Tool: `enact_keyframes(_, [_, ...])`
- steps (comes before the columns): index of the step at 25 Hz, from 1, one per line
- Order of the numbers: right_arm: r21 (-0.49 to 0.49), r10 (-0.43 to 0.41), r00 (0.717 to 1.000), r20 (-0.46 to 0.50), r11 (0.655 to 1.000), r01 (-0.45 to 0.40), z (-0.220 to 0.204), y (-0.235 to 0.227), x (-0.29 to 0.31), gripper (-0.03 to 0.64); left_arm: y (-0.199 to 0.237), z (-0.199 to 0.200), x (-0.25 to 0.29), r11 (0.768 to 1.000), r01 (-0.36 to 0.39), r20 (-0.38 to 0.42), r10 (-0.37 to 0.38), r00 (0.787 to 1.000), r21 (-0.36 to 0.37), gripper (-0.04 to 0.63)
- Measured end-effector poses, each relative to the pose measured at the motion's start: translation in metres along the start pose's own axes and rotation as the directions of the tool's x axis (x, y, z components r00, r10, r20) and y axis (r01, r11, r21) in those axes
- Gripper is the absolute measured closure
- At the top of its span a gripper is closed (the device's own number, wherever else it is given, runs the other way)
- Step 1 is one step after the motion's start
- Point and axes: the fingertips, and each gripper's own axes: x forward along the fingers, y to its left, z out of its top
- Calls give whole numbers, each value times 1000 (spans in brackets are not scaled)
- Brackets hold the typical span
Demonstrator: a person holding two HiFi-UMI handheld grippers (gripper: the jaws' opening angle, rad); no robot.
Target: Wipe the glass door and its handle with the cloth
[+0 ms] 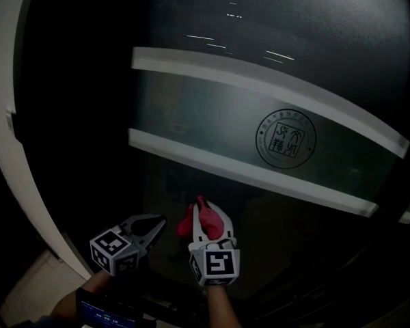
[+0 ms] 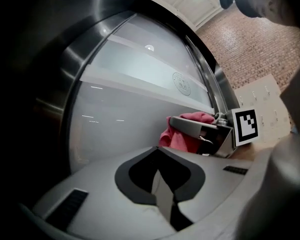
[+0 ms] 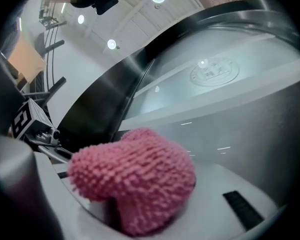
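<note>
The dark glass door (image 1: 212,125) fills the head view, crossed by a frosted band with a round logo (image 1: 285,139). My right gripper (image 1: 203,219) is shut on a pink knobbly cloth (image 1: 199,214), held up at the lower part of the glass. I cannot tell whether the cloth touches the glass. The cloth (image 3: 140,164) bulges out of the right gripper (image 3: 132,196) and hides its tips. My left gripper (image 1: 152,225) hovers just to the left, shut with nothing in it (image 2: 160,159). From there the cloth (image 2: 182,134) shows to the right. No handle is in view.
A pale door frame (image 1: 3,115) curves down the left side. A metal frame (image 2: 90,49) edges the glass. A brick wall (image 2: 260,49) and pale lockers (image 2: 265,99) stand off to the right. The floor (image 1: 34,285) shows at the bottom left.
</note>
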Motion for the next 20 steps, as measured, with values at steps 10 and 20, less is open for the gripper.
enact_keyframes(10, [74,189,982,-15,979,-187,-25,114,90,566,69,-8,-61,988,-153,-7,153,988,-6,588])
enact_keyframes(20, [61,136,990,-38,989,-133,-36,85,71,566,52,-8,-48,994,-108,-11,108,994,-9,588])
